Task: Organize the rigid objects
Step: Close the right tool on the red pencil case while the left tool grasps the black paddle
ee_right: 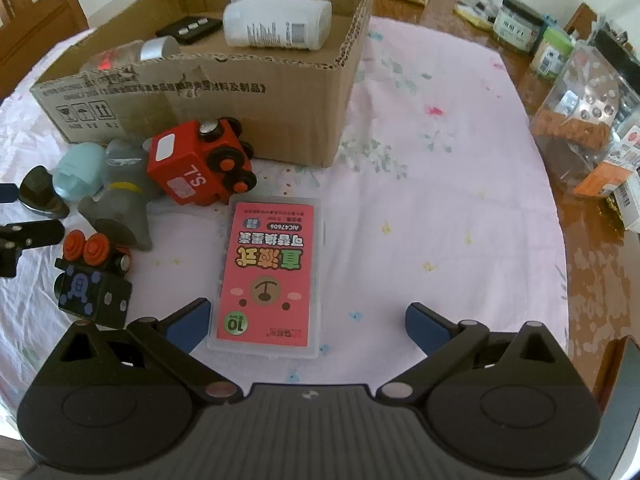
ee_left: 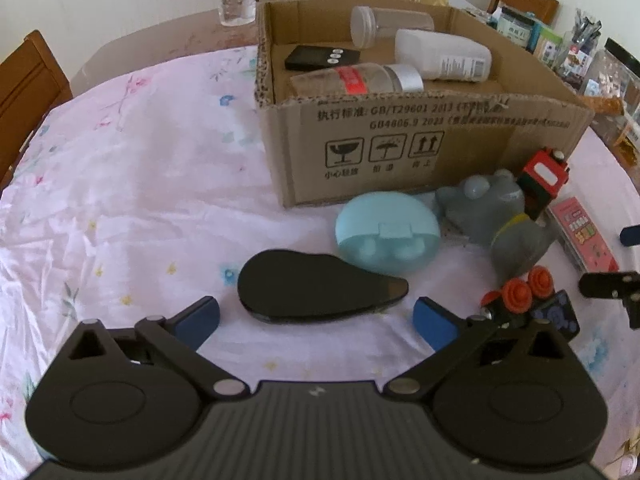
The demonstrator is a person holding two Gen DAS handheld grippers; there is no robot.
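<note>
Left wrist view has the left gripper [ee_left: 316,318] down low over the floral tablecloth [ee_left: 140,200], jaws spread as wide as they go, with nothing pinched. The black teardrop-shaped case [ee_left: 316,290] lies flat just past the blue fingertips [ee_left: 200,320], roughly centred between them, and I don't see the pads touching it. Just beyond and to the right is a pale blue oval case [ee_left: 386,232], then a grey toy figure [ee_left: 500,216], which is too blurry here to tell what it is. Near right, a small black toy wagon with orange wheels [ee_left: 528,304] lies tipped over.

Right wrist view: the right gripper [ee_right: 308,322] is also spread open and empty. A pink card box in a clear case [ee_right: 272,272] lies flat between its fingers, much closer to the left one. The red toy train car [ee_right: 200,162] lies on its side farther back, right up against the cardboard box [ee_right: 240,96].

That box sits at the far side and already holds a white bottle [ee_right: 276,24], a clear jar with a silver cap [ee_left: 360,80], another clear jar [ee_left: 388,24] and a flat black remote-looking thing [ee_left: 320,58].
</note>
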